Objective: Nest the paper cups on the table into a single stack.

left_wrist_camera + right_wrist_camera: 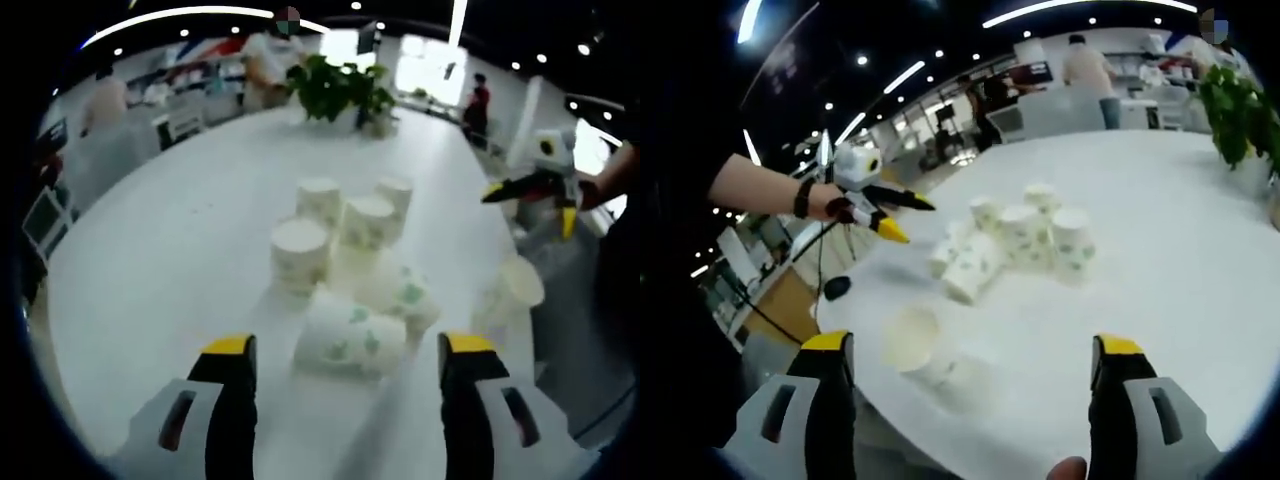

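Both tongs, left point(345, 360) and right point(965, 360), spread and empty near scattered paper cups point(345, 225) on the desk point(170, 260), poised to start stacking.

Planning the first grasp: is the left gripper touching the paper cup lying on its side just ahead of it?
Apart. In the left gripper view, the open left gripper frames the lying paper cup, with bare table showing between each finger and it.

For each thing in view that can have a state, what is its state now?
Left gripper: open, holds nothing.
Right gripper: open, holds nothing.
Four paper cups: upside down, clustered, unstacked.
Two cups: lying on their sides.
Cup near the table edge: on its side, mouth showing.
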Demonstrator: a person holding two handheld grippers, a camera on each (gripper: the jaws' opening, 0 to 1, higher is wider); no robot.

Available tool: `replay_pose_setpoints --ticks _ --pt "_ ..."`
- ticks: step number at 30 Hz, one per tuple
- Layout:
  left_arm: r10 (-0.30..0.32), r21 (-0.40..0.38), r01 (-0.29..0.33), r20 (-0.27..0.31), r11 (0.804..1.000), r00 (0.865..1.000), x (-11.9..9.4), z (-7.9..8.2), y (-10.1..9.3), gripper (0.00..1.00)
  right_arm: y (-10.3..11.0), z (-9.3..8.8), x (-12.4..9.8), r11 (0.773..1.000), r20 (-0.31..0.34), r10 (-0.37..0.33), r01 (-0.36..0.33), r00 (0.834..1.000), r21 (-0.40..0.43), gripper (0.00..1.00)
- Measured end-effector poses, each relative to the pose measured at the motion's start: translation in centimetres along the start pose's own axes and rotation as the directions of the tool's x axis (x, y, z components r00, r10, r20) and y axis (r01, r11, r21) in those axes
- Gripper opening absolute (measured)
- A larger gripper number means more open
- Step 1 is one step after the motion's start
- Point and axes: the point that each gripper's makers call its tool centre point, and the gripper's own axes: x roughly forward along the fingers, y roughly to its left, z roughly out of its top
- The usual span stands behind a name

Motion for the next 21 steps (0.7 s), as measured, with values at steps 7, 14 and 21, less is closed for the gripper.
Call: replay_pose_setpoints --ticks 7,14,21 --pt "0.002 -0.018 -0.002 0.003 1.0 1.0 1.1 0.2 1.0 0.74 0.0 0.2 -0.3 1.0 0.015 0.012 -0.012 1.0 0.0 0.92" --pt "-0.049 -0.054 0.049 0.013 0.997 0.999 1.9 1.2 0.3 0.63 -0.1 0.3 -0.5 0.999 0.045 0.03 -0.032 0.999 0.039 0.92" --pt "-0.069 -0.063 0.067 -0.024 0.996 0.997 2.1 0.4 0.2 0.61 0.0 0.5 -0.3 0.999 0.048 0.04 -0.042 0.998 0.033 0.91"
